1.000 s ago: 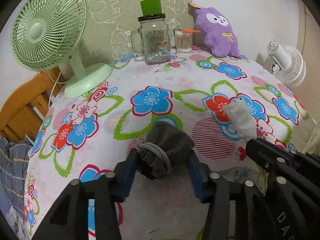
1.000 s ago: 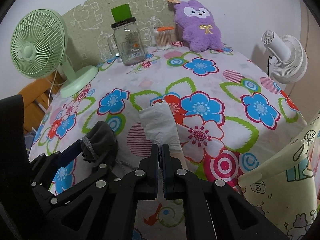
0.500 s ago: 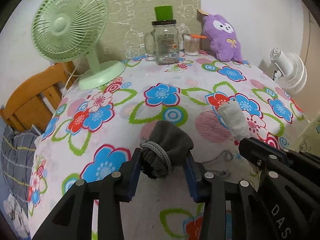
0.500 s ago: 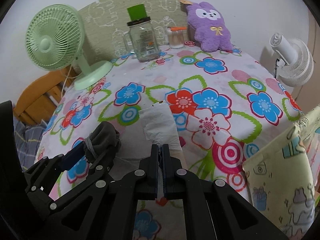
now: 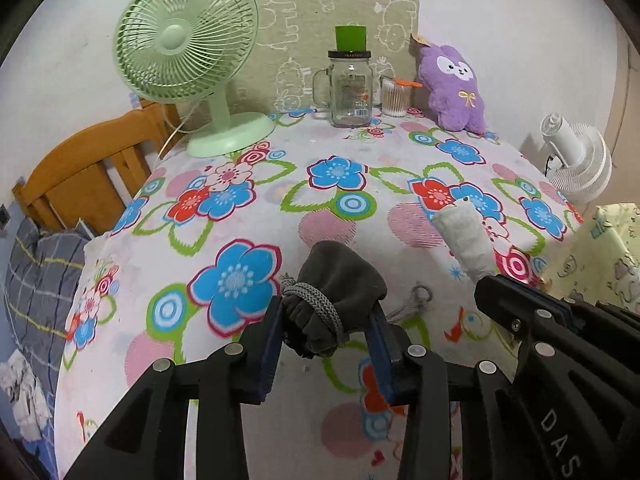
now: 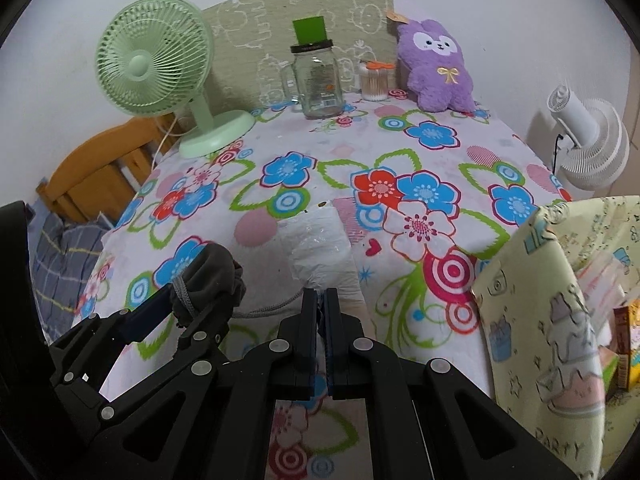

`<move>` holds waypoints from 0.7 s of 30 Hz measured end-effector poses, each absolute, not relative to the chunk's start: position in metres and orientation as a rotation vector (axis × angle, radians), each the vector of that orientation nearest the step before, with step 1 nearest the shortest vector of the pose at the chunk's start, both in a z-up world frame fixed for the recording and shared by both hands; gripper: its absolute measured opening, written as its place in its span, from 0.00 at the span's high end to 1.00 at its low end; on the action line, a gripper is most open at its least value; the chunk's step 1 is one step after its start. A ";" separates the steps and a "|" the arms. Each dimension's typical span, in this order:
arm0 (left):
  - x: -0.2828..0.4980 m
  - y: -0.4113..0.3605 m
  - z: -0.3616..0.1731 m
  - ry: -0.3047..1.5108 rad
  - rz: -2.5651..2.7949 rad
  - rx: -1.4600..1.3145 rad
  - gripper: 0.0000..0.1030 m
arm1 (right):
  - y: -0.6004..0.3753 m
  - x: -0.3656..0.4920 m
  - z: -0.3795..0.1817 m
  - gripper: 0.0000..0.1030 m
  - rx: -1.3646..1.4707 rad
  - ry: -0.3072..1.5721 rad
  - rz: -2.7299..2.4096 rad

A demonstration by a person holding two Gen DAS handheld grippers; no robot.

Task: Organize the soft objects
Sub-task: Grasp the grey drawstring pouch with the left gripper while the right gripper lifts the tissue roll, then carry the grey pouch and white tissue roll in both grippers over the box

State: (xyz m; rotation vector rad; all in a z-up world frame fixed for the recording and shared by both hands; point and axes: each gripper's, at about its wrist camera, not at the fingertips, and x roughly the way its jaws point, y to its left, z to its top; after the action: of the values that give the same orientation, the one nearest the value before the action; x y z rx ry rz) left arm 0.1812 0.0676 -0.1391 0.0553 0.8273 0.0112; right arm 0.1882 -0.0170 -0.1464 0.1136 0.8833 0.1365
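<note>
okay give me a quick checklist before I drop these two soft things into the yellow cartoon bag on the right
1. Left gripper clamped on the dark grey drawstring cloth pouch: ok; its jaws have just been closing.
2. Right gripper pinching the white plastic-wrapped packet: ok.
3. Both items lifted off the floral tablecloth: cannot tell.
4. Pouch's grey cord free of the right gripper: not ok, it trails beside it.
5. Pale yellow cartoon-print bag open at the top: ok.
</note>
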 end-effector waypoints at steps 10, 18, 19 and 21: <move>0.146 0.069 -0.123 0.798 0.043 0.023 0.62 | -0.015 0.156 -0.128 0.95 0.080 0.849 0.168; 0.126 0.067 -0.108 0.763 0.059 0.017 0.62 | -0.015 0.135 -0.112 0.95 0.064 0.810 0.182; 0.123 0.067 -0.105 0.758 0.061 0.020 0.62 | -0.016 0.133 -0.110 0.95 0.061 0.805 0.181; 0.118 0.065 -0.100 0.743 0.070 0.028 0.62 | -0.017 0.128 -0.105 0.95 0.058 0.794 0.183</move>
State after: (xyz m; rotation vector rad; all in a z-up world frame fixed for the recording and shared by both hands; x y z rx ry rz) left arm 0.1181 0.0651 -0.1001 0.0279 0.7427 0.0698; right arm 0.1282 -0.0170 -0.1048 0.0579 0.7944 0.1834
